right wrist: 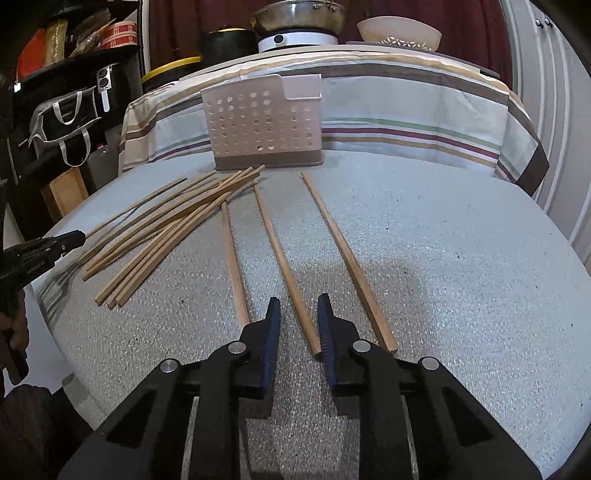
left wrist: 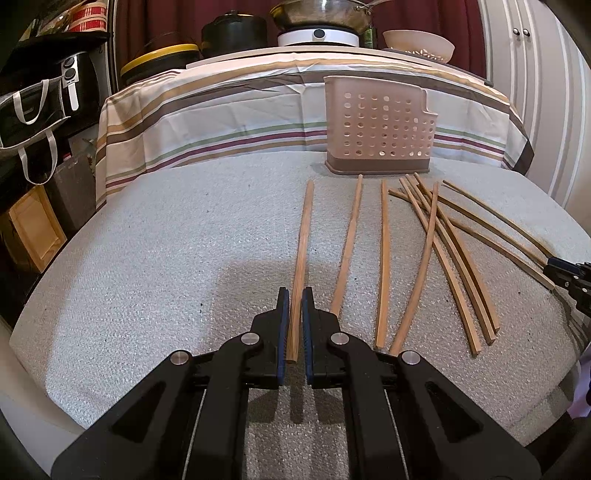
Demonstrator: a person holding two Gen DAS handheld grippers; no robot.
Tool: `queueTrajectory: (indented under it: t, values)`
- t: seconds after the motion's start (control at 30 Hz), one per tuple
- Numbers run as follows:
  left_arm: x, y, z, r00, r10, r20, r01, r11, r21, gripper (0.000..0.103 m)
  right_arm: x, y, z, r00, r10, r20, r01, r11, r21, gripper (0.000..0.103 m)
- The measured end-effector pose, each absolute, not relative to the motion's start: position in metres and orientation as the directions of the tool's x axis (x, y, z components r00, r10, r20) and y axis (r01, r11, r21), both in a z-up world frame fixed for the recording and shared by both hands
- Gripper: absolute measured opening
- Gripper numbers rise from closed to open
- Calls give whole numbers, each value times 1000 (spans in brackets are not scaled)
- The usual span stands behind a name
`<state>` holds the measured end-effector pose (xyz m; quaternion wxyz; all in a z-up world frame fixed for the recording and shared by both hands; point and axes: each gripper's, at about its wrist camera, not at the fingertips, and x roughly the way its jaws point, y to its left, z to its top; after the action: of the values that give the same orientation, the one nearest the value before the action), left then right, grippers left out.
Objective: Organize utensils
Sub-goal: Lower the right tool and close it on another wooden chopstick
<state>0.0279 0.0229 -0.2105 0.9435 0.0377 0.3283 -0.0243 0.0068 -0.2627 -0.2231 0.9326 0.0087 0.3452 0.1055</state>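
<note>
Several wooden chopsticks lie on the grey mat in front of a perforated pink utensil holder point(left wrist: 380, 129), also in the right wrist view point(right wrist: 264, 123). My left gripper point(left wrist: 294, 301) straddles the near end of the leftmost chopstick point(left wrist: 303, 254), jaws nearly closed around it with a thin gap each side. My right gripper point(right wrist: 297, 312) is open around the near end of a single chopstick point(right wrist: 284, 266). A crossed pile of chopsticks point(left wrist: 443, 251) lies to the right in the left wrist view, and to the left in the right wrist view point(right wrist: 166, 229).
A striped cloth point(left wrist: 229, 122) covers a raised surface behind the mat, with a pan on a white cooker point(left wrist: 317, 35), a black pot and a pale bowl point(left wrist: 419, 44). Dark shelves with bags point(left wrist: 33, 110) stand at the left. White cabinet doors are at the right.
</note>
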Motion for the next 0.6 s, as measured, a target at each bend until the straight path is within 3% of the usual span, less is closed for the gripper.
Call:
queueTrajectory:
  t: [0.13,0.6]
  values:
    - [26,23,-210,787,-21,-617,70,996,56,7,4,-261,-223,742,213,-636,-205,975,87,10]
    - [12,24,-193,828,-16,-561,61,996,61,7,-12,-258,-202,793,188,-579,-201,979,42,7]
